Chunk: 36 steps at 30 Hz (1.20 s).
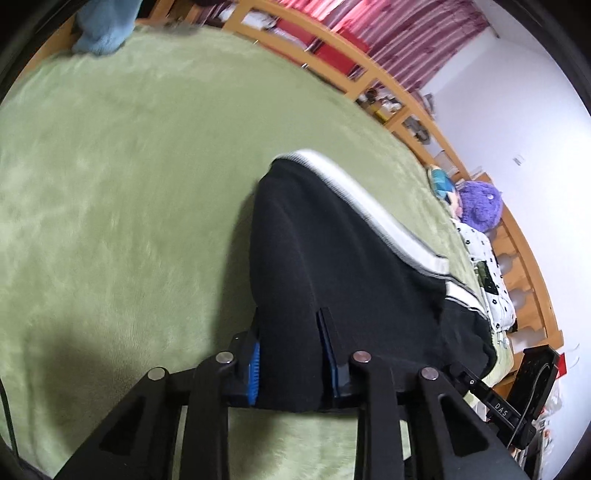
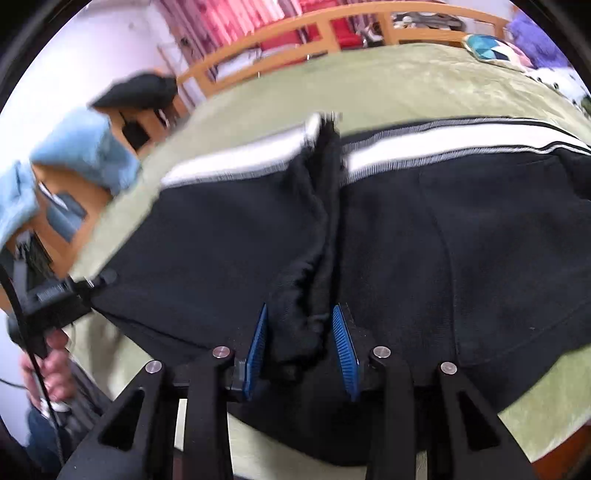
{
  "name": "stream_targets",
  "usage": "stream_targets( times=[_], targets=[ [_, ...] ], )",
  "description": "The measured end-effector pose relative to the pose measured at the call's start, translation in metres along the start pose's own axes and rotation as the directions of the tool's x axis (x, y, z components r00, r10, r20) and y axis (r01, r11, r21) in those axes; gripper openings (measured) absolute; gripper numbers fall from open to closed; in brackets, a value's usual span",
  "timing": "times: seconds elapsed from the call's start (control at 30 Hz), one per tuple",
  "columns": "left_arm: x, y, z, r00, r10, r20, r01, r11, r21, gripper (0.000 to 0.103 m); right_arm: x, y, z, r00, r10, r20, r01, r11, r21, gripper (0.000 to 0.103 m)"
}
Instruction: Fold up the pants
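Observation:
Black pants (image 1: pixel 332 266) with a white side stripe (image 1: pixel 369 206) lie on a green blanket (image 1: pixel 129 184). My left gripper (image 1: pixel 291 332) is shut on the pants' edge, with black cloth filling the gap between its blue pads (image 1: pixel 255 365). In the right wrist view the pants (image 2: pixel 424 240) spread across the blanket (image 2: pixel 388 81), the stripe (image 2: pixel 443 142) running along the far side. My right gripper (image 2: pixel 301 328) is shut on a bunched fold of the black cloth (image 2: pixel 314 258) between its blue pads (image 2: pixel 345 350). The left gripper (image 2: pixel 55 295) shows at the left, holding the pants' edge.
A wooden bed rail (image 1: pixel 369 85) runs along the far side of the bed. A light blue garment (image 1: pixel 103 33) lies at the far corner, also seen in the right wrist view (image 2: pixel 85 147). A purple plush (image 1: pixel 480 203) and a patterned pillow (image 1: pixel 487 273) lie at the right.

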State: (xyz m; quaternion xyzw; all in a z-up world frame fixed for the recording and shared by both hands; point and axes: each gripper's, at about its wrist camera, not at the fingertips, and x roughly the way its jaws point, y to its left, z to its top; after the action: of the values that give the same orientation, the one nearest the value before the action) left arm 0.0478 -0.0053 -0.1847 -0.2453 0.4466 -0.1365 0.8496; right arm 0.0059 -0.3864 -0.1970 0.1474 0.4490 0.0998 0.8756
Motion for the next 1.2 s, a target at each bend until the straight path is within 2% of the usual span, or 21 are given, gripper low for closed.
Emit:
stream_targets(
  times=[0.1, 0.2, 0.37, 0.5, 0.6, 0.73, 0.83, 0.93, 1.03, 1.07, 1.1, 1.17, 1.2],
  targets=[
    [-0.017, -0.029, 0.01, 0.999, -0.021, 0.047, 0.019, 0.999, 0.049, 0.022, -0.027, -0.006, -0.003, 0.999, -0.001, 0.054, 0.0, 1.0, 0.011, 0.038],
    [-0.034, -0.071, 0.016, 0.995, -0.032, 0.096, 0.018, 0.99, 0.137, 0.021, -0.044, -0.021, -0.008, 0.997, -0.059, 0.042, 0.059, 0.998, 0.0, 0.038],
    [-0.055, -0.148, 0.021, 0.984, -0.085, 0.154, 0.041, 0.963, 0.266, 0.021, -0.091, -0.075, -0.014, 0.989, -0.117, 0.088, 0.104, 0.984, 0.143, 0.038],
    [-0.053, -0.214, 0.022, 0.975, -0.136, 0.179, 0.066, 0.935, 0.348, 0.021, -0.143, -0.111, -0.022, 0.968, -0.19, 0.166, 0.146, 0.958, 0.245, 0.039],
    [-0.046, -0.271, 0.015, 0.968, -0.176, 0.177, 0.087, 0.902, 0.422, 0.021, -0.175, -0.136, -0.032, 0.957, -0.227, 0.182, 0.165, 0.938, 0.305, 0.039],
    [-0.024, -0.345, -0.007, 0.962, -0.24, 0.126, 0.143, 0.845, 0.515, 0.021, -0.216, -0.159, -0.053, 0.94, -0.288, 0.181, 0.212, 0.912, 0.351, 0.039],
    [0.003, -0.395, -0.025, 0.957, -0.279, 0.078, 0.191, 0.809, 0.556, 0.021, -0.247, -0.178, -0.08, 0.926, -0.344, 0.154, 0.257, 0.876, 0.409, 0.039],
    [0.047, -0.445, -0.049, 0.954, -0.3, 0.001, 0.244, 0.778, 0.579, 0.021, -0.27, -0.198, -0.112, 0.913, -0.397, 0.091, 0.309, 0.821, 0.479, 0.039],
    [0.097, -0.482, -0.082, 0.944, -0.311, -0.106, 0.314, 0.758, 0.572, 0.021, -0.282, -0.214, -0.141, 0.902, -0.432, 0.026, 0.351, 0.766, 0.539, 0.039],
    [0.117, -0.494, -0.097, 0.944, -0.287, -0.163, 0.327, 0.742, 0.586, 0.023, -0.284, -0.216, -0.151, 0.894, -0.447, 0.004, 0.371, 0.747, 0.551, 0.039],
    [0.136, -0.504, -0.112, 0.936, -0.256, -0.243, 0.352, 0.727, 0.59, 0.023, -0.286, -0.218, -0.159, 0.887, -0.461, -0.015, 0.39, 0.733, 0.557, 0.039],
    [0.151, -0.508, -0.13, 0.913, -0.242, -0.329, 0.397, 0.715, 0.575, 0.023, -0.285, -0.224, -0.174, 0.875, -0.481, -0.056, 0.424, 0.706, 0.568, 0.039],
    [0.15, -0.508, -0.137, 0.912, -0.237, -0.334, 0.397, 0.709, 0.583, 0.023, -0.282, -0.226, -0.178, 0.876, -0.478, -0.07, 0.428, 0.701, 0.57, 0.039]
  ],
)
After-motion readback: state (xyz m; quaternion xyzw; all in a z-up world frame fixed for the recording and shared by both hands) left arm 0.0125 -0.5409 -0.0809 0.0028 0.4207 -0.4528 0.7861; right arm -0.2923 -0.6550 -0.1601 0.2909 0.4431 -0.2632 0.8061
